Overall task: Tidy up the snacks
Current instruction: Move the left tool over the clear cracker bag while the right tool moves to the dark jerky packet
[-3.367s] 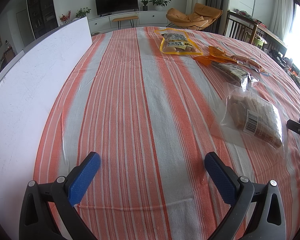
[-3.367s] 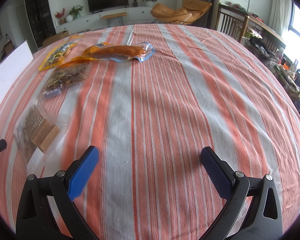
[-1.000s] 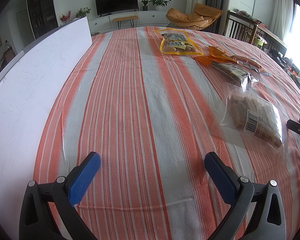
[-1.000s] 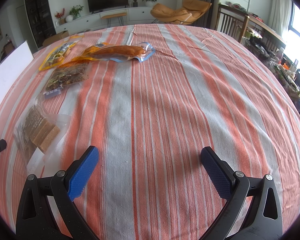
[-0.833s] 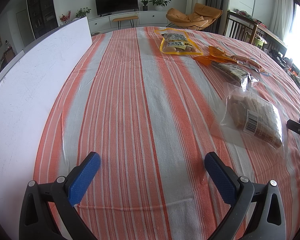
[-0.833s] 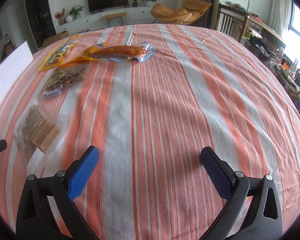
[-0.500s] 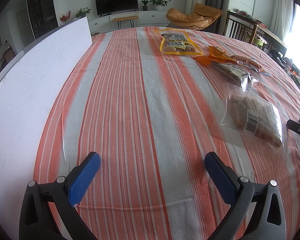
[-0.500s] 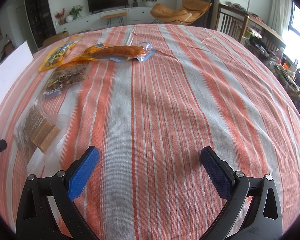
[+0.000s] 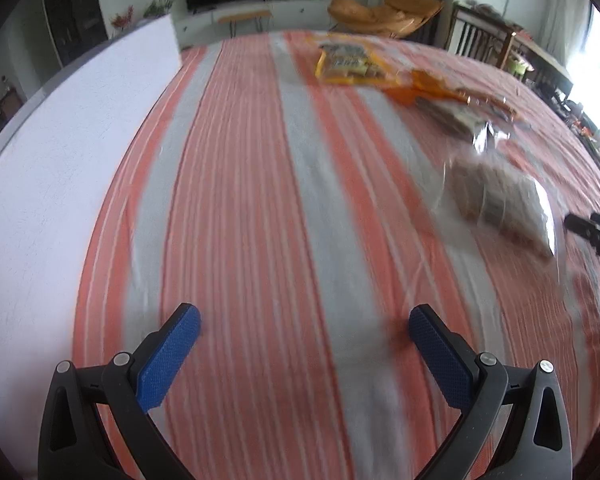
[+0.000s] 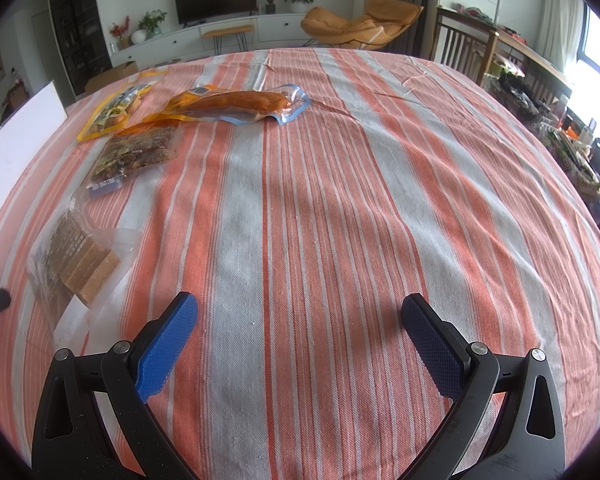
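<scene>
Several snack packs lie on the striped tablecloth. Nearest is a clear bag of brown biscuits. Beyond it come a dark nut-bar pack, an orange sausage pack and a yellow pouch. My left gripper is open and empty over bare cloth, left of the biscuits; its view is blurred. My right gripper is open and empty, right of the biscuits. Each gripper's tip shows at the other view's edge.
A long white box runs along the table's left side, its end showing as a white panel in the right wrist view. Wooden chairs and clutter stand past the right edge. A TV unit and orange lounge chair are behind.
The left wrist view has gone blurred and shifted: the left gripper has started moving, and the snacks sit a little lower-left in its frame. The right gripper has stayed still.
</scene>
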{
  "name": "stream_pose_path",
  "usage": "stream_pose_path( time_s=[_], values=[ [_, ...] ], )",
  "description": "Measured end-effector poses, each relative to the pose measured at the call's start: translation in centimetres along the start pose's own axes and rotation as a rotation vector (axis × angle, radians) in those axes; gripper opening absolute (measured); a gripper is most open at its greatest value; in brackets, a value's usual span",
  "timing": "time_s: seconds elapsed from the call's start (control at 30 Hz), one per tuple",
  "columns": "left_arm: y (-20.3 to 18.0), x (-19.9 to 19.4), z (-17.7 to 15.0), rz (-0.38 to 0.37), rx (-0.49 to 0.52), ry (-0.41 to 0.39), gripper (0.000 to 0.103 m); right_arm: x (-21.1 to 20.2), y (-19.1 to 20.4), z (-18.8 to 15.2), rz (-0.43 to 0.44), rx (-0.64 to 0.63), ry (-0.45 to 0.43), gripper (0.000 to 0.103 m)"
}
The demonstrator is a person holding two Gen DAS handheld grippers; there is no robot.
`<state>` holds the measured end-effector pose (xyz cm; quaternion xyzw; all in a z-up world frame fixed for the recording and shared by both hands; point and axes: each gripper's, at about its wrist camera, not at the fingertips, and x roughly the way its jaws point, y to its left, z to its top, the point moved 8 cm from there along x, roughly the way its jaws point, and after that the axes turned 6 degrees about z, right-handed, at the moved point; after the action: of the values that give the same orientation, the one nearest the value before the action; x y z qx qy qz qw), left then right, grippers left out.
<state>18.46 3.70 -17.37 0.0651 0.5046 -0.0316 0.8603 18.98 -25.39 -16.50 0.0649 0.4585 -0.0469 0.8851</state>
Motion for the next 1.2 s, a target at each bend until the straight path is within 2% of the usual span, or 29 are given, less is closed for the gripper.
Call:
stream_pose_path(
  time_s=[0.07, 0.13, 0.2, 0.27, 0.3, 0.33, 0.4, 0.43, 0.53, 0.7, 0.83, 0.93, 0.97, 1.03, 1.2],
  values=[
    [0.7, -1.3, -1.8, -0.015, -0.032, -0.001, 0.103, 0.4, 0.0, 0.5, 0.0, 0.002, 0.029, 0.103],
    [1.2, -2.6, -3.2, -0.074, -0.077, 0.002, 0.103, 1.0, 0.9, 1.2, -0.005, 0.012, 0.04, 0.102],
    [2.1, -3.8, -4.0, -0.131, -0.138, 0.0, 0.103, 1.7, 4.2, 1.9, 0.018, -0.057, 0.036, 0.1],
    [3.2, -5.2, -3.6, -0.139, -0.185, -0.036, 0.103, 1.9, 8.9, 2.0, 0.037, -0.161, 0.022, 0.101],
    [3.8, -6.1, -3.3, -0.138, -0.203, -0.064, 0.103, 2.1, 11.9, 1.5, 0.126, -0.219, 0.038, 0.1],
    [4.2, -6.8, -2.9, -0.137, -0.214, -0.085, 0.103, 1.9, 15.6, 0.6, 0.253, -0.287, 0.058, 0.099],
    [5.0, -8.2, -2.2, -0.138, -0.228, -0.126, 0.103, 0.7, 20.2, -1.0, 0.313, -0.438, 0.029, 0.1],
    [5.0, -8.5, -2.0, -0.145, -0.224, -0.127, 0.103, 0.2, 21.1, -1.6, 0.323, -0.467, 0.02, 0.1],
    [3.7, -8.1, -1.4, -0.175, -0.186, -0.109, 0.103, -0.6, 19.3, -2.5, 0.326, -0.399, 0.027, 0.1],
    [-0.8, -5.8, 2.2, -0.25, -0.119, -0.092, 0.103, -1.5, 11.2, -3.2, 0.196, -0.27, 0.01, 0.101],
    [-2.4, -2.2, 5.0, -0.213, -0.136, -0.042, 0.103, -2.1, 7.7, -3.3, 0.22, -0.128, -0.01, 0.101],
    [-1.5, 1.5, 5.4, -0.109, -0.17, 0.038, 0.102, -2.2, 6.8, -3.1, 0.211, -0.083, -0.021, 0.102],
    [-1.3, 1.4, 5.5, -0.088, -0.16, 0.004, 0.103, -2.3, 6.7, -3.1, 0.21, -0.084, -0.021, 0.102],
    [-0.8, 2.0, 5.1, -0.038, -0.151, 0.024, 0.103, -2.3, 6.4, -3.1, 0.202, -0.093, -0.015, 0.103],
    [-1.3, 2.1, 4.7, 0.001, -0.047, -0.071, 0.103, -2.1, 7.1, -3.4, 0.151, -0.13, 0.002, 0.103]
  ],
)
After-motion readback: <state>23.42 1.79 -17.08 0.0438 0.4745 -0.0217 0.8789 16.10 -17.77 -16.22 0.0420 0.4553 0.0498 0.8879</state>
